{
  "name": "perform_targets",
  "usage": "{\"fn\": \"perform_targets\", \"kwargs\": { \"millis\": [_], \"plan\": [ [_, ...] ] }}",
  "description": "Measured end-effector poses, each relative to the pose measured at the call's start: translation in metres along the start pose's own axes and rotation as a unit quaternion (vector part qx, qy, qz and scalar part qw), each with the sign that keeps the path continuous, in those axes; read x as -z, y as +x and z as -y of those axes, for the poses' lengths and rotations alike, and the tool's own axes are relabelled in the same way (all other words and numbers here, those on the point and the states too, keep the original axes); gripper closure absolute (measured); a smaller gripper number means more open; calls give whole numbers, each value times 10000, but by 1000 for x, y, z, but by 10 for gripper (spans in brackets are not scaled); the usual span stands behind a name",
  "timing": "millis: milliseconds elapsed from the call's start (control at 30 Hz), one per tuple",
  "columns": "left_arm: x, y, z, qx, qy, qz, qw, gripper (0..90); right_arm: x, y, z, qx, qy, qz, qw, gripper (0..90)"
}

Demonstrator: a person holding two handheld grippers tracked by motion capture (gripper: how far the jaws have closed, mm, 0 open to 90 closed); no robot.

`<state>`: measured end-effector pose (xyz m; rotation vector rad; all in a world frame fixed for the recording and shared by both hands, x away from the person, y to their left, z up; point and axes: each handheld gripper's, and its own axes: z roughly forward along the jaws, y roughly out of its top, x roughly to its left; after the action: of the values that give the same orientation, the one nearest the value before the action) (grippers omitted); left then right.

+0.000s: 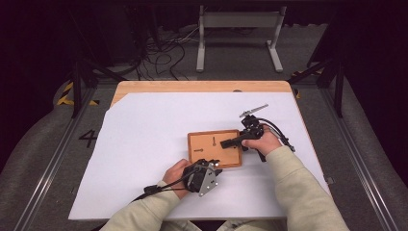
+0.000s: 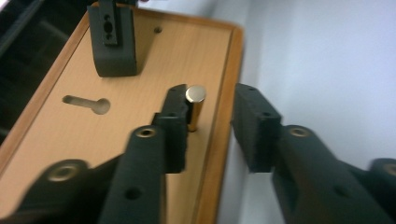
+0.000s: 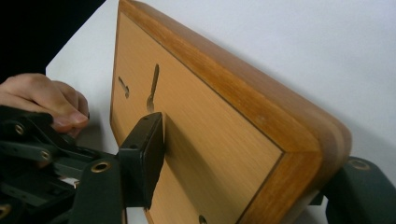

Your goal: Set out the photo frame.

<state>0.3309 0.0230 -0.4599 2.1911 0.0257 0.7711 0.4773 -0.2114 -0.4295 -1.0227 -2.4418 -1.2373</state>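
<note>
A wooden board (image 1: 204, 144) with keyhole slots (image 2: 88, 103) lies on the white sheet. A short brass pin (image 2: 195, 105) stands upright in it, close to the board's near edge. My left gripper (image 2: 212, 126) is open and straddles that pin: one jaw touches it, the other hangs past the board's edge over the sheet. In the high view the left gripper (image 1: 217, 167) sits at the board's front right corner. My right gripper (image 3: 247, 182) is shut on the board's (image 3: 210, 140) right side, one jaw on top and one underneath. In the high view the right gripper (image 1: 230, 142) reaches in from the right.
The white sheet (image 1: 144, 144) covers most of a wooden table (image 1: 192, 86). A grey metal stand (image 1: 238, 33) and loose cables (image 1: 159, 53) are on the floor beyond the far edge. The person's left hand (image 3: 42, 100) rests beside the board.
</note>
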Motion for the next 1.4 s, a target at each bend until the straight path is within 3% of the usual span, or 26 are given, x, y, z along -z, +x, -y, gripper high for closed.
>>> {"fn": "perform_targets", "kwargs": {
  "millis": [67, 133, 233, 267, 300, 367, 400, 633, 733, 767, 833, 867, 900, 967, 1167, 1267, 1400],
  "plan": [
    [9, 5, 0, 280, -161, 186, 9993, 575, 2, 1, 1, 53, 30, 1, 10000, 398],
    [18, 12, 0, 652, -276, 325, 9970, 526, 4, 4, 0, 142, 51, 43, 9999, 405],
    [32, 27, 5, 1415, -492, 493, 9875, 469, 8, 11, 0, 369, 93, 132, 9992, 422],
    [32, 27, 5, 1415, -492, 493, 9875, 459, 8, 11, 0, 369, 93, 132, 9992, 422],
    [37, 32, 8, 1644, -572, 525, 9833, 459, 9, 14, 1, 443, 113, 165, 9988, 428],
    [45, 38, 14, 1890, -663, 467, 9786, 443, 13, 20, 2, 643, 141, 235, 9976, 440],
    [48, 41, 17, 1910, -676, 385, 9785, 439, 14, 22, 3, 733, 157, 274, 9968, 443],
    [72, 52, 33, 2244, -885, 59, 9705, 437, 25, 40, 12, 1334, 335, 499, 9892, 496],
    [78, 55, 38, 2325, -914, -24, 9683, 436, 29, 54, 17, 1778, 457, 693, 9806, 518],
    [82, 58, 43, 2424, -901, -109, 9659, 436, 30, 58, 18, 1881, 499, 749, 9780, 526],
    [85, 62, 48, 2496, -889, -153, 9641, 435, 32, 66, 21, 2138, 573, 854, 9714, 546],
    [87, 63, 51, 2567, -891, -190, 9622, 435, 32, 69, 23, 2223, 595, 885, 9691, 555],
    [87, 63, 51, 2567, -891, -190, 9622, 435, 32, 69, 23, 2223, 595, 885, 9691, 555],
    [90, 67, 56, 2653, -879, -236, 9599, 435, 33, 81, 27, 2512, 709, 1013, 9600, 585],
    [94, 72, 66, 2846, -831, -335, 9544, 435, 33, 100, 38, 2950, 855, 1218, 9438, 633],
    [93, 74, 70, 2947, -797, -337, 9517, 435, 33, 106, 42, 3078, 863, 1304, 9385, 646],
    [92, 75, 72, 2942, -718, -338, 9524, 436, 33, 111, 47, 3175, 828, 1385, 9344, 664]
  ]
}}
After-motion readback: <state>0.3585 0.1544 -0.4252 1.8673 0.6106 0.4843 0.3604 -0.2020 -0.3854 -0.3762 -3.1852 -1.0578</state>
